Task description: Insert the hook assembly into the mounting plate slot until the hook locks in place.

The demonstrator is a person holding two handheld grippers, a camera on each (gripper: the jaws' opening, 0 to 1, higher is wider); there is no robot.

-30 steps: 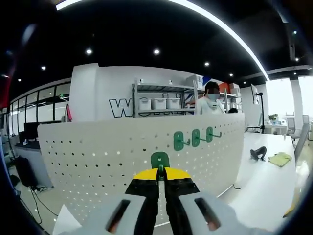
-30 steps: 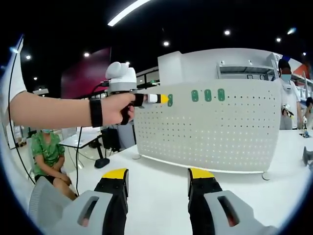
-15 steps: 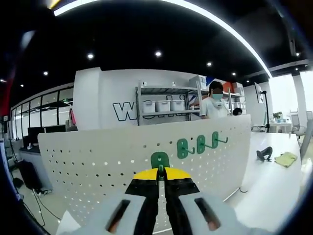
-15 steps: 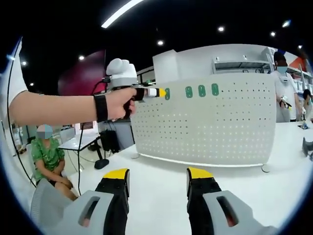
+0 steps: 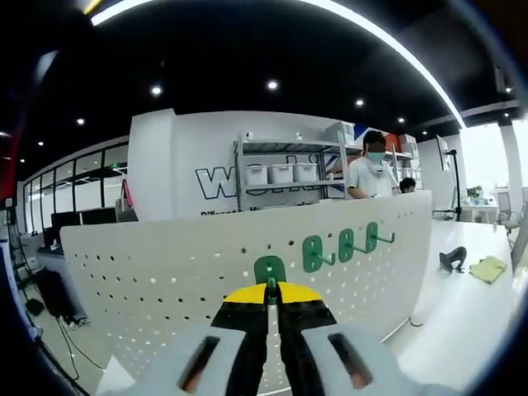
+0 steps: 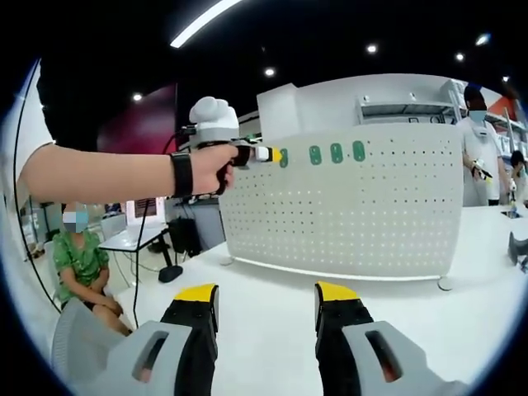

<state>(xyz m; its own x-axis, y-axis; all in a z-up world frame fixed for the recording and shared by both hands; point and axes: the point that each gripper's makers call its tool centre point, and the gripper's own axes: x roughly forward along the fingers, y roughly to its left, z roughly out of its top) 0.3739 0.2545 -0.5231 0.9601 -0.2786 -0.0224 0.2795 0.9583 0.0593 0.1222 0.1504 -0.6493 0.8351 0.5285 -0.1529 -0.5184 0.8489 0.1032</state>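
A white perforated mounting plate (image 5: 165, 272) (image 6: 363, 214) stands upright on the white table. Three green hooks (image 5: 346, 245) (image 6: 336, 153) hang in a row near its top edge. My left gripper (image 5: 271, 290) is shut on a fourth green hook (image 5: 269, 270), holding it against the plate just left of that row. From the right gripper view, a person's hand holds the left gripper (image 6: 275, 155) with that hook (image 6: 284, 157) at the plate's upper left. My right gripper (image 6: 266, 297) is open and holds nothing, low over the table in front of the plate.
The white table (image 6: 272, 285) stretches in front of the plate. A dark object (image 5: 451, 259) and a yellow-green cloth (image 5: 490, 267) lie at its right end. A seated person (image 6: 81, 264) is at the left, another person (image 6: 478, 157) stands behind the plate, near shelves (image 5: 276, 173).
The left gripper with its hook has edged closer to the plate's upper left; the hanging hooks sit further right in its view. The right gripper stays open and still.
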